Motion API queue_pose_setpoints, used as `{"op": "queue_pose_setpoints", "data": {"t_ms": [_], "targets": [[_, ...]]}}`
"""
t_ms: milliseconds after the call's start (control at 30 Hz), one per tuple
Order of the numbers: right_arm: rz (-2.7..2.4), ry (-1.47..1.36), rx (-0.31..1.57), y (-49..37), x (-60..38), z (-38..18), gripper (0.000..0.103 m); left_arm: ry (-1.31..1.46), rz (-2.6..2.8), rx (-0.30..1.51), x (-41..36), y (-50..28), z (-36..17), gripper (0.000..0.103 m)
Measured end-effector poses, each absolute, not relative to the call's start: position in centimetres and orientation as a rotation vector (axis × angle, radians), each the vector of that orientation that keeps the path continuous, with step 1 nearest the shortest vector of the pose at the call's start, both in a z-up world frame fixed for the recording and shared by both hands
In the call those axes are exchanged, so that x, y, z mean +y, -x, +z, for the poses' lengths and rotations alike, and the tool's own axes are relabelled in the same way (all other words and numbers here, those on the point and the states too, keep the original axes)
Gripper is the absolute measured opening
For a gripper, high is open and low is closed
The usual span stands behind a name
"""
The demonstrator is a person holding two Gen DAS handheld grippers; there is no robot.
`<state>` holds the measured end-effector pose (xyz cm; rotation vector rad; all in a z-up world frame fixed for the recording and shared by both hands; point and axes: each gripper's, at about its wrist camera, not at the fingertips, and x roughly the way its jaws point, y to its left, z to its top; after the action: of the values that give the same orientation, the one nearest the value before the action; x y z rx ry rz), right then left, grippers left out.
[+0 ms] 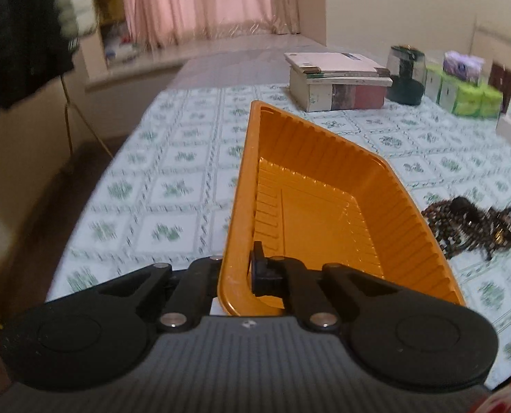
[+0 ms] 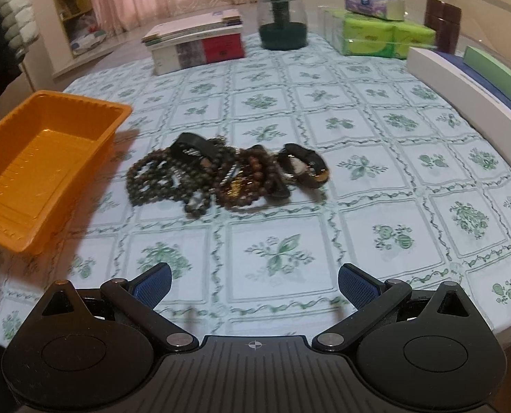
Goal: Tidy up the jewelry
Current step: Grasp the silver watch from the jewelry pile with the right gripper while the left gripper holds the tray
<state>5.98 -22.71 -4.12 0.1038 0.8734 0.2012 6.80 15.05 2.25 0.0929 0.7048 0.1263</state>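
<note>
My left gripper [image 1: 236, 272] is shut on the near left rim of an empty orange plastic tray [image 1: 320, 206], one finger inside and one outside the wall. In the right wrist view the tray [image 2: 45, 158] hangs tilted above the table's left side, casting a shadow. A pile of dark beaded bracelets and bangles [image 2: 221, 175] lies on the tablecloth to the right of the tray; it also shows in the left wrist view [image 1: 475, 227]. My right gripper [image 2: 255, 285] is open and empty, over the tablecloth in front of the pile.
A floral tablecloth [image 2: 358, 130] covers the table. At the back stand a stack of books and boxes [image 2: 197, 41], a dark green glass-domed object [image 2: 283, 24], green tissue packs [image 2: 382, 34] and a brown box [image 2: 443, 24]. Long white and green boxes [image 2: 468, 75] lie along the right edge.
</note>
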Motion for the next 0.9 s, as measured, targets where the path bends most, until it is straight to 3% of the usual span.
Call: {"op": "queue_pose_setpoints", "data": {"t_ms": [333,367,433,633,767,833,900], "targets": [[0.170,-0.122,0.781,-8.0,-25.9,-4.3,0.101,-0.283,0.147,0.705,11.4,-7.0,3.2,0.003],[0.172,-0.108,0.767,-8.3,-26.1,-4.2,0.098,-0.295,0.152,0.705,11.2,-7.0,3.2,0.003],[0.186,-0.072,0.746,-9.3,-26.5,-3.9,0.079,-0.309,0.165,0.705,11.2,-6.9,3.3,0.003],[0.242,0.093,0.736,-12.4,-26.3,-3.8,0.052,-0.345,0.204,0.715,10.8,-6.5,3.3,0.003],[0.286,0.197,0.773,-14.1,-25.5,-4.3,0.044,-0.357,0.208,0.730,10.5,-6.4,3.1,0.003],[0.304,0.246,0.799,-14.7,-25.1,-4.7,0.023,-0.357,0.208,0.741,10.6,-6.4,3.2,0.003],[0.312,0.291,0.818,-15.0,-24.7,-5.0,0.017,-0.361,0.207,0.752,10.6,-6.5,3.1,0.003]]}}
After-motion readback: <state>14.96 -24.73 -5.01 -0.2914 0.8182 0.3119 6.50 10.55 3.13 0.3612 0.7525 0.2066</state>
